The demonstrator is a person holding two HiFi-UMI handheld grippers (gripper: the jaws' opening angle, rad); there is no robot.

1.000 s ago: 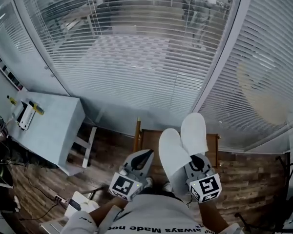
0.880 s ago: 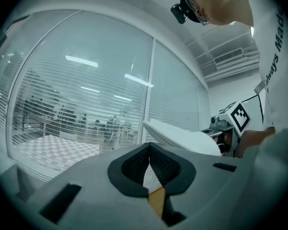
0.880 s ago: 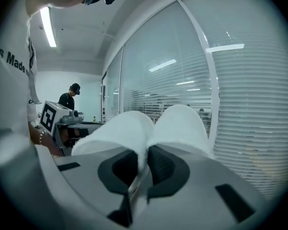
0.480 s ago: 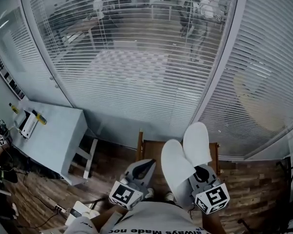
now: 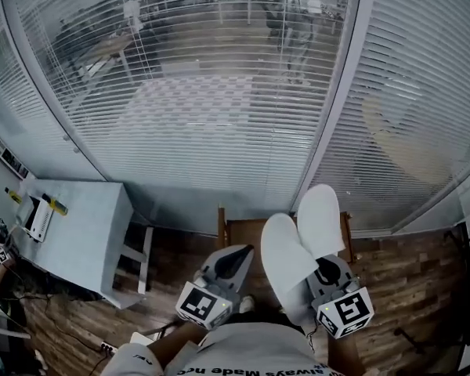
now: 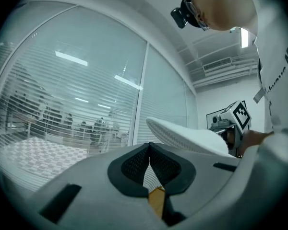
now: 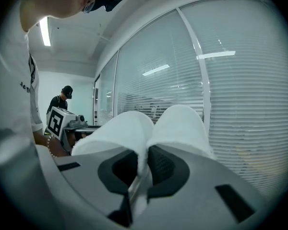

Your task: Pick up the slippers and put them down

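Done so far: I judge that the picking up is finished. The pair of white soft fabric slippers point(image 5: 296, 245) is off the floor and held in the air in front of me, with the toes pointing toward the glass.
Holding side: the right claw point(image 7: 144, 163) is clenched on the slippers. Both are pinched together at the heel end between its dark pads.
Free side: the left claw point(image 6: 149, 152) is clenched with nothing in it, and its tips meet. It hangs just beside the slippers and, as far as I can see, does not touch them.
Left to do: the putting down, in my judgement. Neither slipper rests on anything yet.
Below the slippers: a brown wooden frame point(image 5: 222, 227), maybe a chair or a low stand. I cannot tell exactly which.
Surface: a brown wooden plank floor point(image 5: 423, 284).
Room: a glass wall with white horizontal blinds point(image 5: 211, 108) is in front, and some people point(image 5: 294, 10) stand behind it. A pale grey counter point(image 5: 90, 225) stands at the left, well apart from the slippers, and carries small yellow and black things point(image 5: 43, 208).
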